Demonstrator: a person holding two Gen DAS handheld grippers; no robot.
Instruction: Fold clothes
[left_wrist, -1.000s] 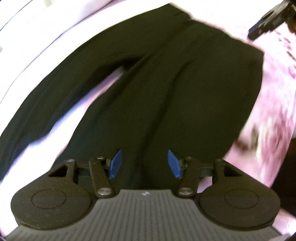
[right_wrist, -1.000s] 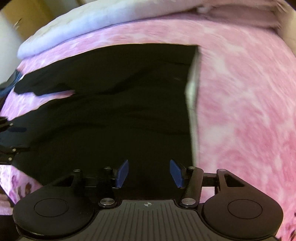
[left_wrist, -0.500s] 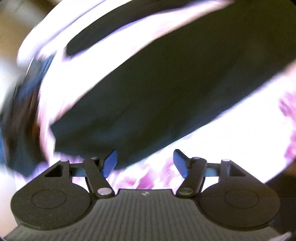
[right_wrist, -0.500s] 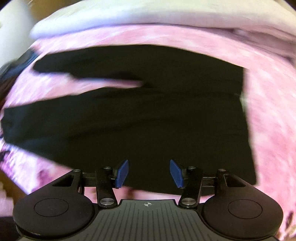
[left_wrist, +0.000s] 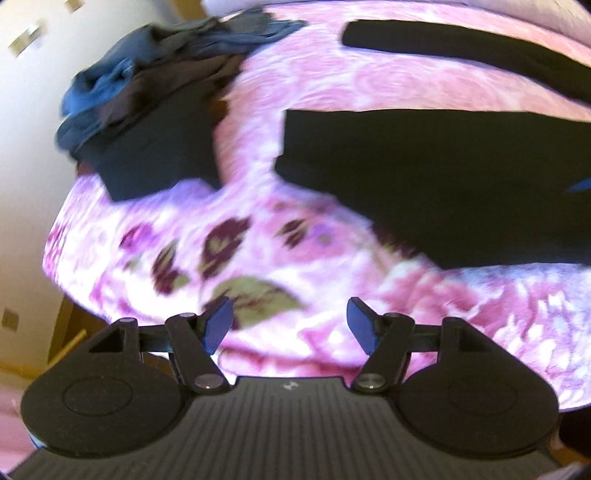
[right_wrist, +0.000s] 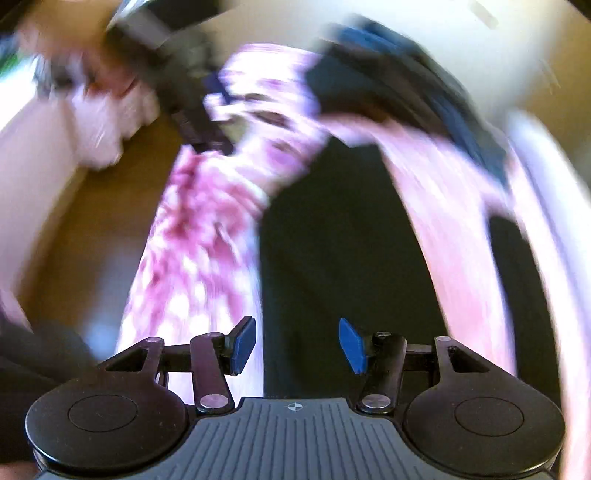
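Black trousers (left_wrist: 461, 177) lie flat near the bed's edge (left_wrist: 332, 295), both views having swung to the leg ends; left hand-held gripper (left_wrist: 288, 325), jaws just widened, and right hand-held gripper (right_wrist: 297, 345) stand spread and empty, apparently ready to fold.

trousers (left_wrist: 461, 184): matt black cloth | bedspread (left_wrist: 332, 85): soft pink floral cloth | pile (left_wrist: 147, 92): crumpled blue-grey cloth

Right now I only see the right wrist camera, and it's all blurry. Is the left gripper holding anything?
Observer: No. The left gripper is open; its jaws have just been opening, nothing between them.
Operator: What's under it?
Observer: The pink flowery bedspread, bare there.
Operator: Any more clothes?
Observer: Left of the flat black trousers, a crumpled heap of blue and dark clothes.
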